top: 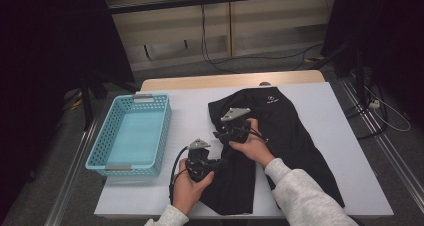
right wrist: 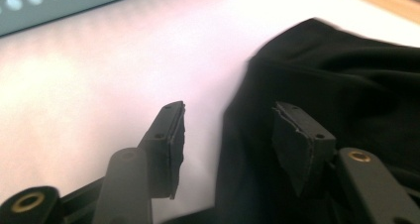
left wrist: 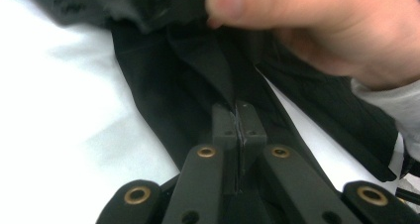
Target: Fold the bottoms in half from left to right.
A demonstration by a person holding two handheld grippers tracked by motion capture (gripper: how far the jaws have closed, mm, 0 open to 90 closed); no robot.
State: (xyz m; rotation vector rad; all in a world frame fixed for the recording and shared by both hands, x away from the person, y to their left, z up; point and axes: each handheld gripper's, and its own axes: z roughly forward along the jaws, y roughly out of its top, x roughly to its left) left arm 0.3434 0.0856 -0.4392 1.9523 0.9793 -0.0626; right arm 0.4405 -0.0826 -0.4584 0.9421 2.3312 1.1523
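Observation:
A black garment (top: 292, 136) with a small white logo lies spread on the white table (top: 345, 136). My left gripper (top: 221, 162) is shut on a fold of the garment's left edge, and in the left gripper view the pads (left wrist: 239, 117) pinch the black cloth (left wrist: 163, 95). My right gripper (top: 222, 130) hovers just beyond it over the same edge. Its jaws (right wrist: 228, 127) stand open, one over bare table (right wrist: 99, 75) and one over the garment (right wrist: 337, 70), pressing on nothing. The person's right hand (left wrist: 317, 26) shows close above the left gripper's jaws.
A light blue plastic basket (top: 164, 131) stands at the table's left, and its perforated wall (right wrist: 49, 6) appears in the right gripper view. Cables run over the floor behind and to the right of the table. Dark curtains flank both sides.

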